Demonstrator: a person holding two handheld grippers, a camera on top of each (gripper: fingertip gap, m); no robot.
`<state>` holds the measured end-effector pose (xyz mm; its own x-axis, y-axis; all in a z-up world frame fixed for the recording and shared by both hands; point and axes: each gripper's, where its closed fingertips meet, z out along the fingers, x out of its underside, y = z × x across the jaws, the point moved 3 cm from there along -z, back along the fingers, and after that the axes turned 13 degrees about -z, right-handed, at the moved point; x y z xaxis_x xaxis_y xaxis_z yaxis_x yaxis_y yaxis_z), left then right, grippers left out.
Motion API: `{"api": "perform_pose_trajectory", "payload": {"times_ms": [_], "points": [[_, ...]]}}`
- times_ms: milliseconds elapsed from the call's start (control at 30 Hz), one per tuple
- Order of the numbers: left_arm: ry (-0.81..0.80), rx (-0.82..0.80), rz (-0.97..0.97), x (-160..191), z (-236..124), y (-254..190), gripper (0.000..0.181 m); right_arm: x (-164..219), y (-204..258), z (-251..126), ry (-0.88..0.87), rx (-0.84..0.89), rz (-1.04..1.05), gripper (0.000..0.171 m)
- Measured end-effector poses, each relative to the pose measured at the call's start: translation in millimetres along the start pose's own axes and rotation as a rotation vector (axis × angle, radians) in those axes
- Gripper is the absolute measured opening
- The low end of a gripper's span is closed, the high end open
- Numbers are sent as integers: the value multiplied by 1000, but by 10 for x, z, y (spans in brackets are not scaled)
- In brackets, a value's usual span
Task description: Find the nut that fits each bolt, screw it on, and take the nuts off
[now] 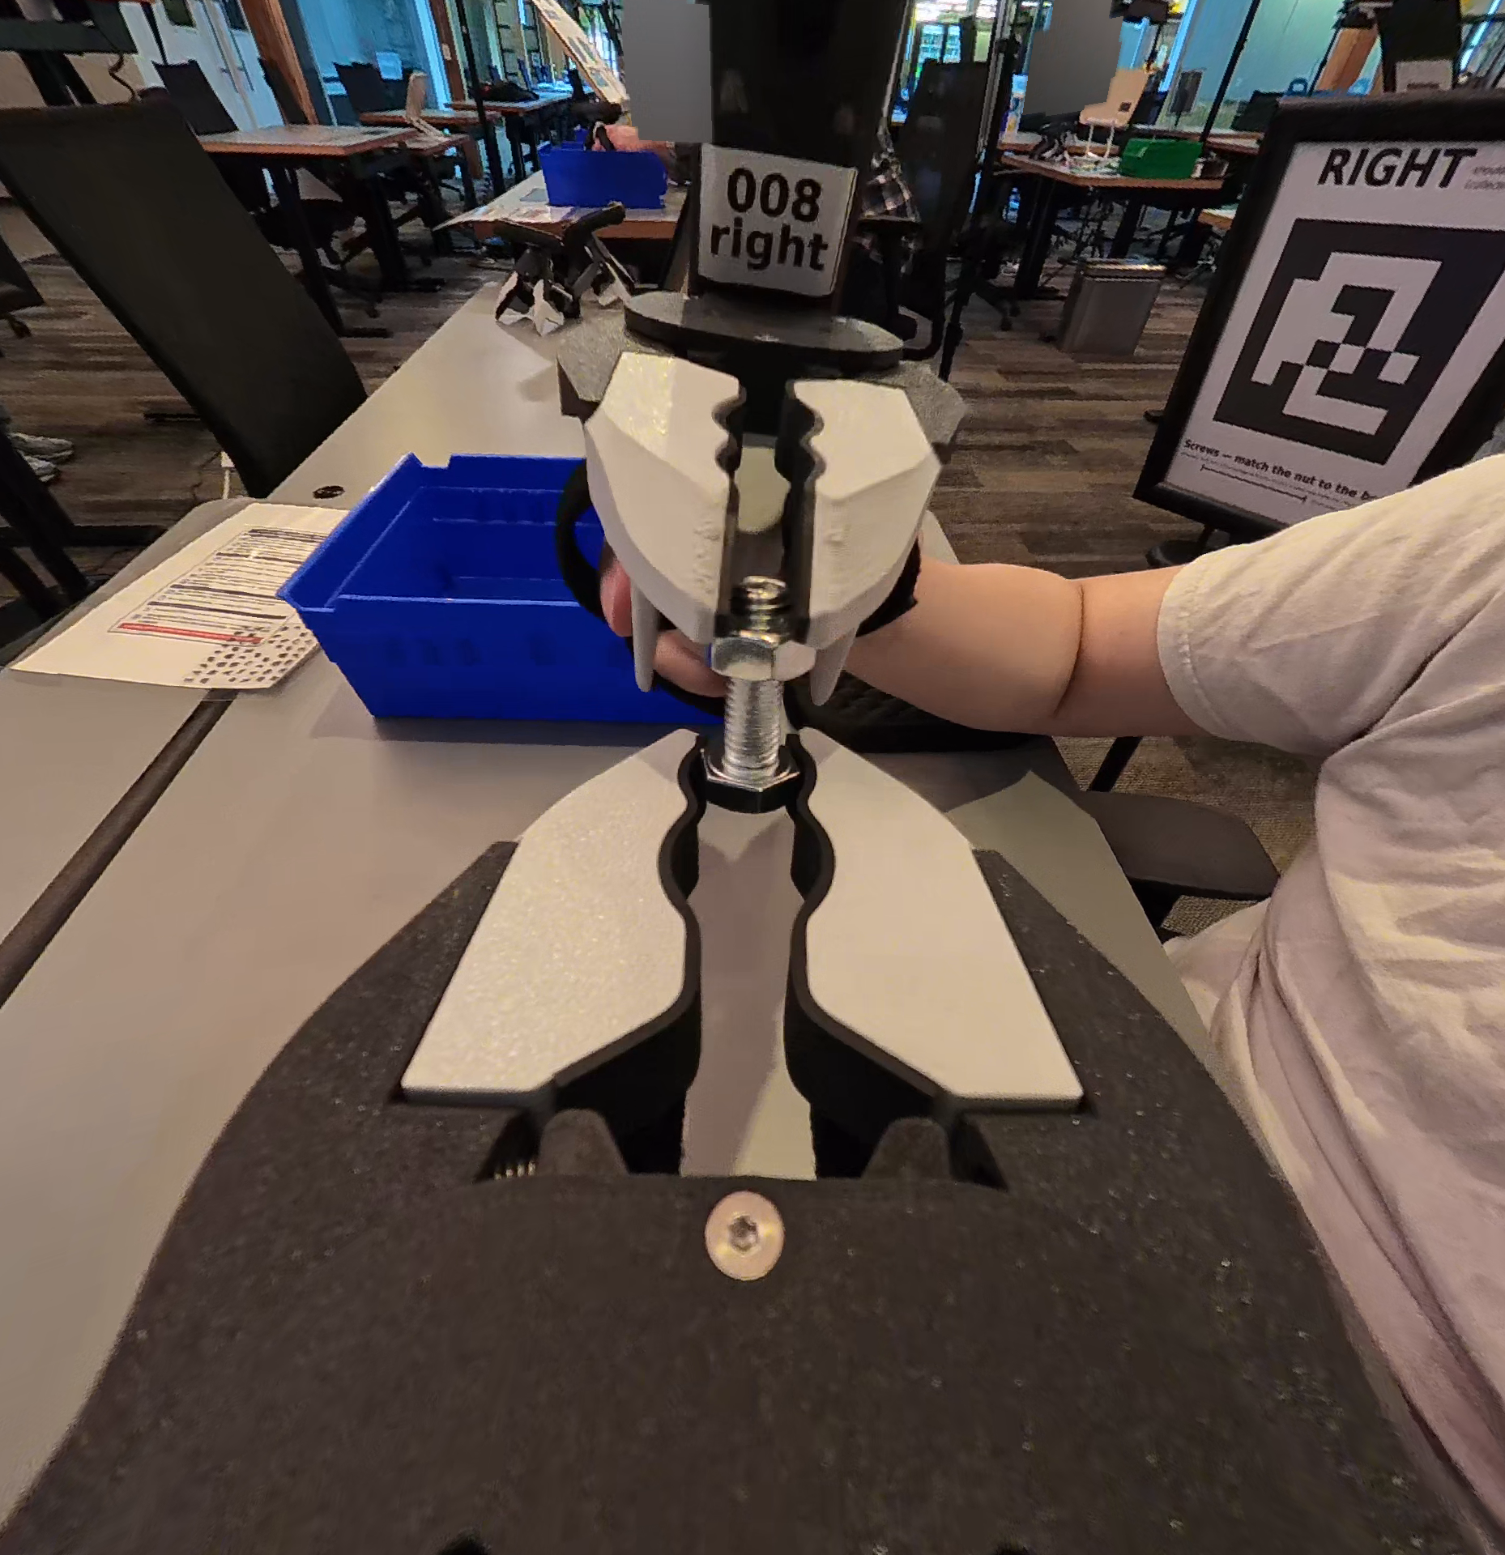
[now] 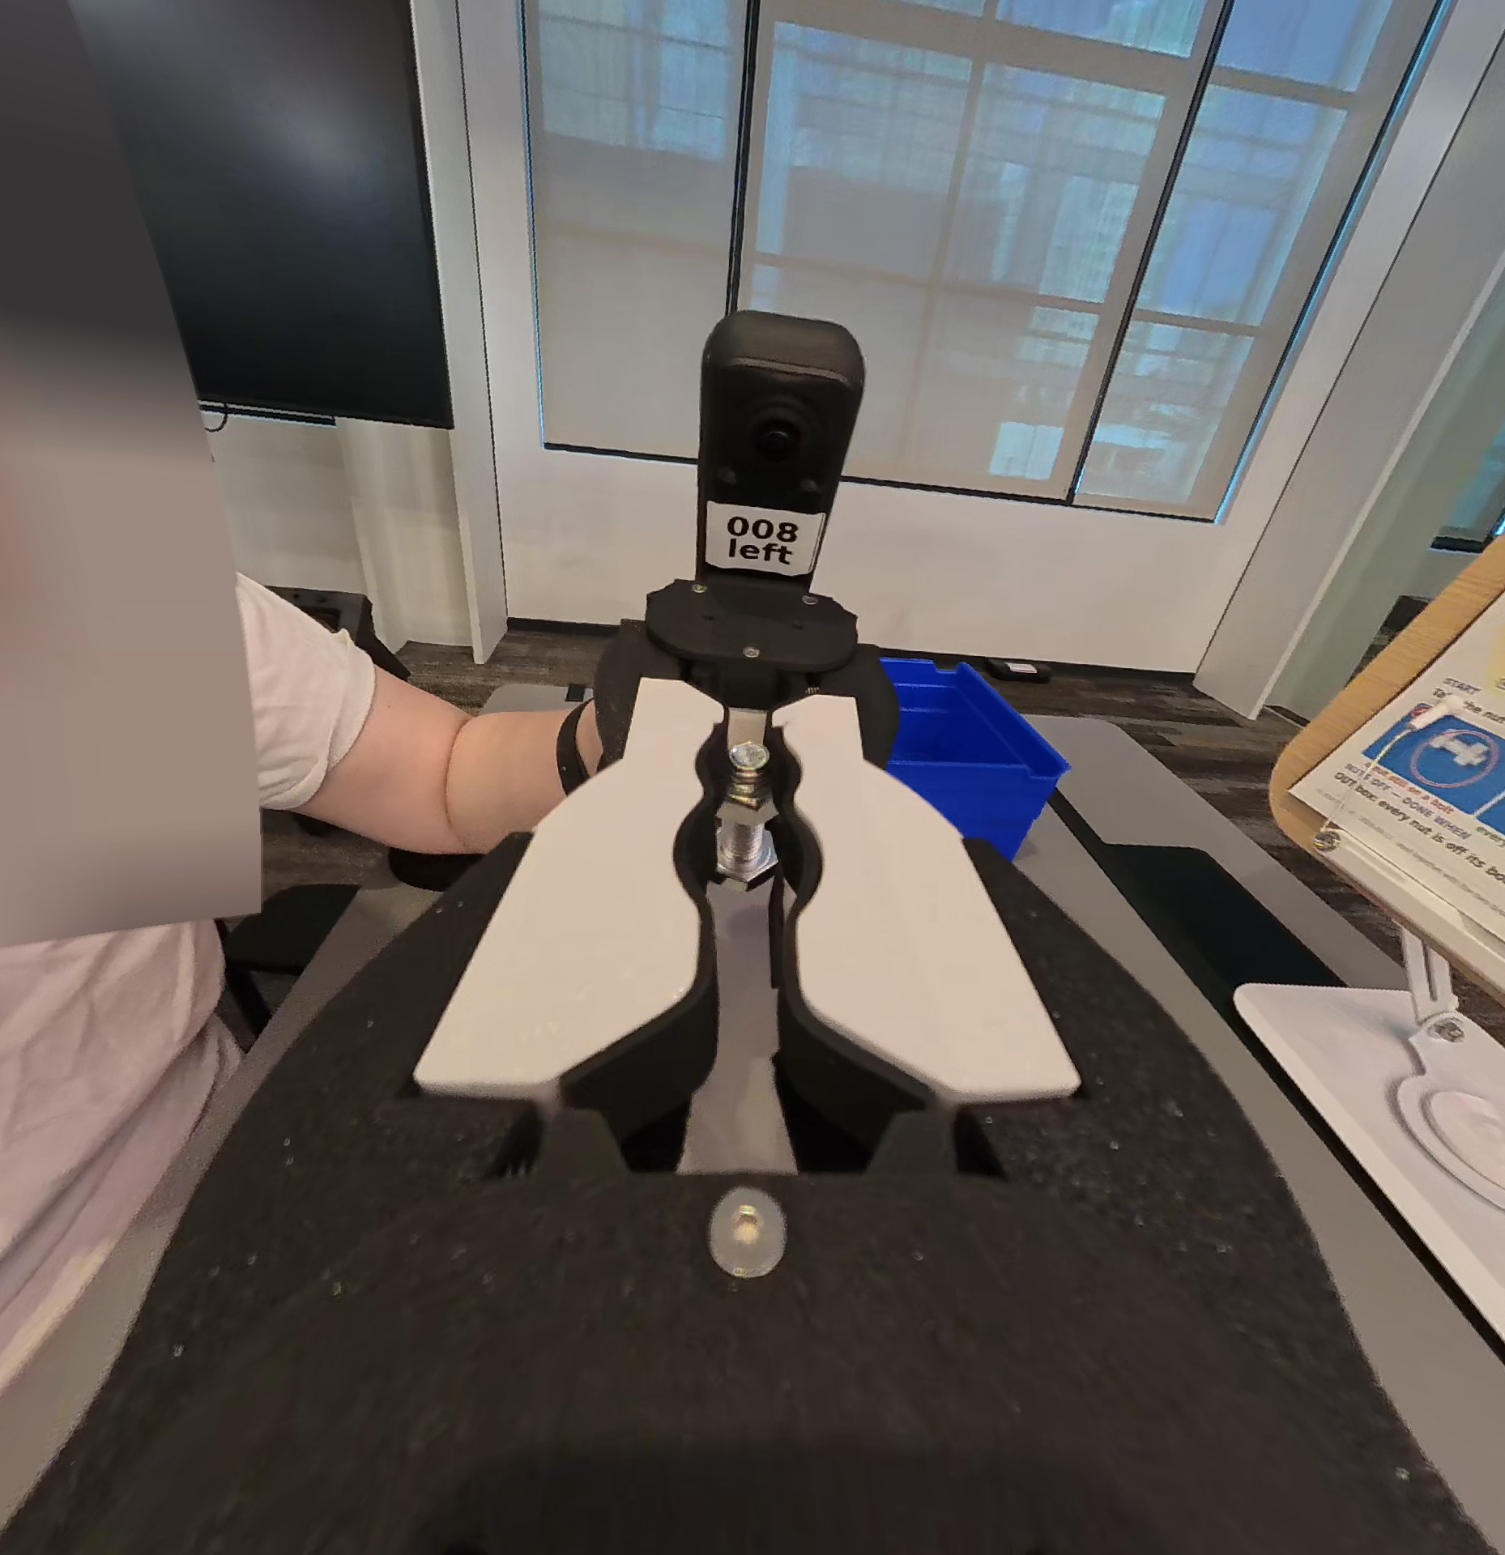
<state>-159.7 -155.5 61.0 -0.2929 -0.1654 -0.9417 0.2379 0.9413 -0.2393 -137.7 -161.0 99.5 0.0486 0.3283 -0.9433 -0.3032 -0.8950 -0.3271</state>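
Your left gripper's (image 1: 747,778) fingers clamp the zinc-plated steel bolt's (image 1: 751,724) head; right gripper's (image 1: 753,652) fingers clasp the hexagonal steel nut (image 1: 745,656), part-way along; unthreading remains.

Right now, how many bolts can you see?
1. The bolt is in the air between both grippers: the left gripper clamps one end in its fingers, and the right gripper pinches the nut on it. More could be hidden inside the blue bin.
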Motion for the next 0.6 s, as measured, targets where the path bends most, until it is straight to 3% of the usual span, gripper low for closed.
{"api": "perform_pose_trajectory", "payload": {"times_ms": [600], "points": [[-39, -48, 9, -17, 20, 58, 15, 32, -43, 53, -13, 91, 12, 9]]}}
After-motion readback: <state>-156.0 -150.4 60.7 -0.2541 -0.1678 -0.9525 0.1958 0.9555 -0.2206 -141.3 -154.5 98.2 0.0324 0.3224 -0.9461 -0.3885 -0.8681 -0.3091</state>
